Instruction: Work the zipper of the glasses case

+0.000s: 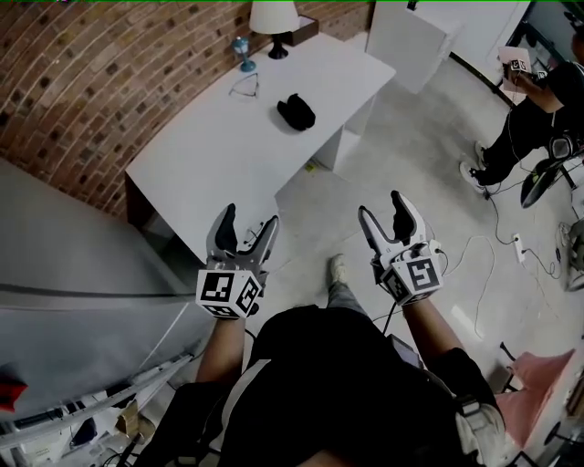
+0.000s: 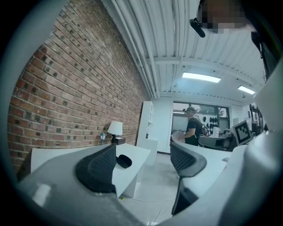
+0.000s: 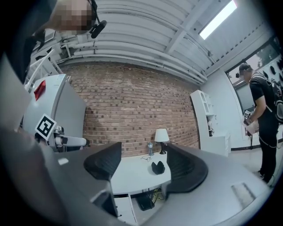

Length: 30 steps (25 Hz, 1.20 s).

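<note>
The left hand-held gripper (image 1: pixel 250 220) is open: in its own view the two dark ribbed pads stand wide apart with nothing between them but the room beyond. The right hand-held gripper (image 1: pixel 382 207) is open as well, its pads spread and empty. Both are held up in front of the person's body, side by side and apart from each other, over the floor (image 1: pixel 429 182), and neither touches anything.

The glasses case (image 1: pixel 296 111), small and black, lies on the white bench (image 1: pixel 210 164) well ahead of both hand-held grippers, slightly to the right of the left one and to the left of the right one. In the left gripper view it shows just past the inner edge of the left pad; in the right gripper view it sits far off in the gap between the pads, closer to the right pad. Whether its zipper is done up cannot be told at this range.

Beyond the case, further from the hand-held grippers, a pair of glasses (image 1: pixel 244 88) rests on the bench, then a small blue bottle (image 1: pixel 244 55) and a white-shaded lamp (image 1: pixel 274 23) by the brick wall (image 1: pixel 109 73).

Far off to the right of the right hand-held gripper, another person (image 1: pixel 538 105) in dark clothes is on the floor.
</note>
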Tool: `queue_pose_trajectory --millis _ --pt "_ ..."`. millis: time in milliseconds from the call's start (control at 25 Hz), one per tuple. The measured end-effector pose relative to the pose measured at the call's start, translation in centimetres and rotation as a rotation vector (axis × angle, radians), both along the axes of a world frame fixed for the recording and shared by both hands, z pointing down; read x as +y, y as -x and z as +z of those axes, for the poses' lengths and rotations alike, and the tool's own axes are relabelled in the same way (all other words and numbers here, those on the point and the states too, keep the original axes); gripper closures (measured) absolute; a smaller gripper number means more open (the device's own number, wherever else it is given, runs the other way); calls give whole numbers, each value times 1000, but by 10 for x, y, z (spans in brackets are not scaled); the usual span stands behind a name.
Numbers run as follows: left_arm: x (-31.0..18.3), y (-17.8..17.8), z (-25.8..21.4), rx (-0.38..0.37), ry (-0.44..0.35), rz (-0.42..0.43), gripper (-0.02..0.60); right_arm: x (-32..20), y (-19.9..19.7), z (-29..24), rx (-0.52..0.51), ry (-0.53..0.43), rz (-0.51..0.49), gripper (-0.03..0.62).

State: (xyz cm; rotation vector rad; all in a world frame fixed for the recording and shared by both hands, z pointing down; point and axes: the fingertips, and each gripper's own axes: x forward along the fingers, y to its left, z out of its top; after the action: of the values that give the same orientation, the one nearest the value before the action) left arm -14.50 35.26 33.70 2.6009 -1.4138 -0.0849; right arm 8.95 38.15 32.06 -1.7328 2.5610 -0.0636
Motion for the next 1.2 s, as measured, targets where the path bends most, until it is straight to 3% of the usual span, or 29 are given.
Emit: queue_pose_trajectory --millis 480,800,960,1200 --pt "-113 -69 -13 -27 -35 -91 198 -139 -77 5 -47 -12 -75 298" --pt "-169 -117 -16 -37 -44 -132 200 -196 -136 1 -61 -3 -94 299" --pt "-187 -124 -7 -67 -27 -129 198 -213 -148 9 -103 6 -70 301" --pt "-209 -126 5 -63 -5 -113 192 -235 -144 29 -88 62 -61 306"
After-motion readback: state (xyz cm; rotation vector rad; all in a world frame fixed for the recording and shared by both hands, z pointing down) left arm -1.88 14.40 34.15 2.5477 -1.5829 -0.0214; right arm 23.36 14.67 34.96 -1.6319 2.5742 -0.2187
